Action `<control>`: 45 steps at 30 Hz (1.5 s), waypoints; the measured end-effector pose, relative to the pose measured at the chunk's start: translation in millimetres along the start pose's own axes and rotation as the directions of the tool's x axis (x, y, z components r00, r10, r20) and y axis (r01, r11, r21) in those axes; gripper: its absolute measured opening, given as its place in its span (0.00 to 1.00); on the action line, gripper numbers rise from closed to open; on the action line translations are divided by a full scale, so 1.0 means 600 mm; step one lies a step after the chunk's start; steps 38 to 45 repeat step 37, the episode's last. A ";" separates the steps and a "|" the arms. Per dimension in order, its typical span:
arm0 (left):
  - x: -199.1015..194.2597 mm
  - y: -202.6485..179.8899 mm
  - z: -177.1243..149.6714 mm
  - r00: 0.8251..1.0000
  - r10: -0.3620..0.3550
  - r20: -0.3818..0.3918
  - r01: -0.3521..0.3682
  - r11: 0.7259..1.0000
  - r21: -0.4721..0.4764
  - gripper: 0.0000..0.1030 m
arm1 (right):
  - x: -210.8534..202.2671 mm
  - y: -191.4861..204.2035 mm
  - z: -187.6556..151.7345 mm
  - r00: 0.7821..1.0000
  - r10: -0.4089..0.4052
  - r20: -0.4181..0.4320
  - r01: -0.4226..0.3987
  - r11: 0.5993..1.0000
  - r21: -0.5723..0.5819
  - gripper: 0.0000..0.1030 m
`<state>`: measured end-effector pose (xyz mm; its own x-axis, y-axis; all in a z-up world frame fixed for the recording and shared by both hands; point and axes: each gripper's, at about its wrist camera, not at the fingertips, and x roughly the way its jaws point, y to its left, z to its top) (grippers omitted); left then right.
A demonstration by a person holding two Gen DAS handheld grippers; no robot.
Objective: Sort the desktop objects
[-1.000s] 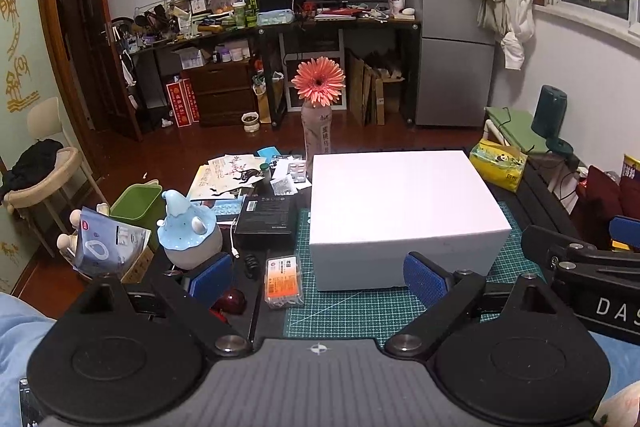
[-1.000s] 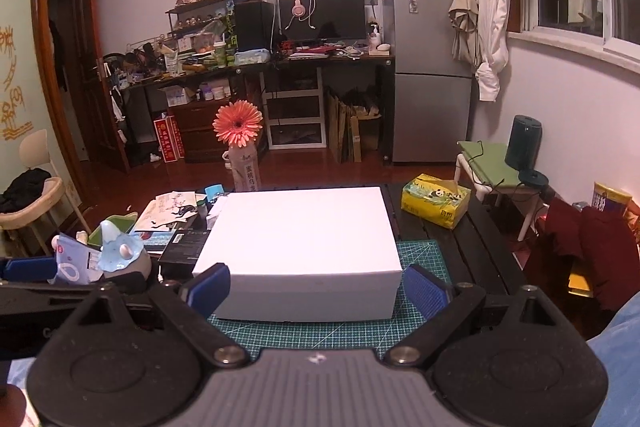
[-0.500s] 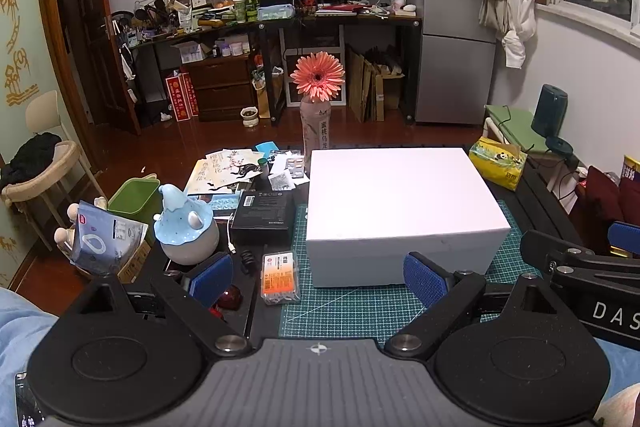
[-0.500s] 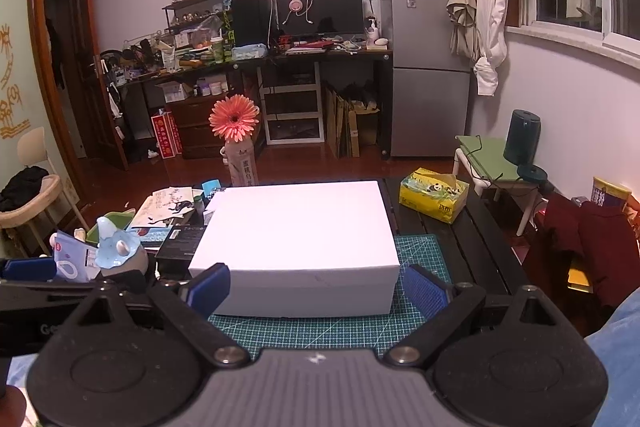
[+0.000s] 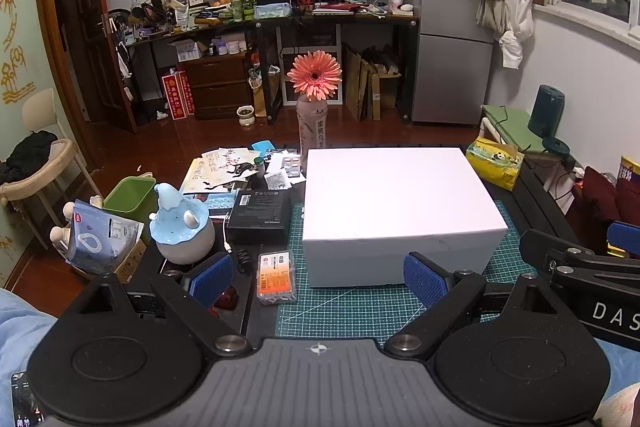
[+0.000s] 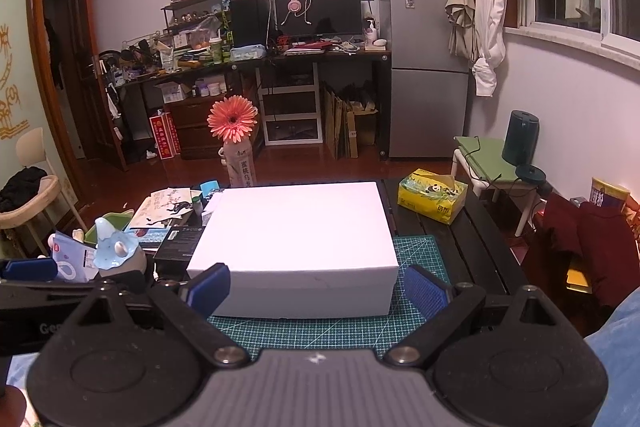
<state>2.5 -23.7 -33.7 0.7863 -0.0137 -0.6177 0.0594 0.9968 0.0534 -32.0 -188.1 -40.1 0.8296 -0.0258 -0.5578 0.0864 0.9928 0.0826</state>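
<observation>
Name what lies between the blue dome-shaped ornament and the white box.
A black box and, nearer, a small orange case lie between the ornament and white box, in the left wrist view.

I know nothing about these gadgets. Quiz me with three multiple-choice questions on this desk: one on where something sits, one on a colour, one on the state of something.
1. Where is the orange pill case relative to the white box?
A. On top of it
B. To its left, beside the green cutting mat
C. Behind it

2. What colour is the flower in the bottle?
A. Salmon pink
B. Blue
C. White

3. How do the left claw and the right claw stand?
A. Both shut on the box
B. One holding the flower
C. Both open and empty

Answers:
1 B: the case lies left of the box's front corner, at the mat's edge.
2 A: the petals are salmon pink.
3 C: each claw's blue pads stand wide apart with nothing between them.
</observation>
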 end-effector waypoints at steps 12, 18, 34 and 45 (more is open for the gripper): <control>0.004 -0.003 -0.003 1.000 -0.006 -0.001 0.006 1.000 -0.003 0.90 | 0.002 0.000 -0.001 1.000 -0.002 -0.004 0.002 1.000 -0.003 0.91; 0.005 -0.002 -0.002 1.000 -0.007 -0.003 0.007 1.000 -0.004 0.90 | 0.004 0.001 0.001 1.000 -0.001 -0.006 0.001 1.000 -0.003 0.91; 0.005 0.001 -0.003 1.000 -0.007 -0.005 0.007 1.000 -0.006 0.90 | 0.007 -0.002 0.000 1.000 -0.001 -0.011 0.000 1.000 -0.006 0.91; 0.004 -0.001 -0.003 1.000 -0.005 -0.002 0.005 1.000 -0.002 0.90 | 0.007 -0.003 0.000 1.000 -0.002 -0.011 0.001 1.000 -0.006 0.91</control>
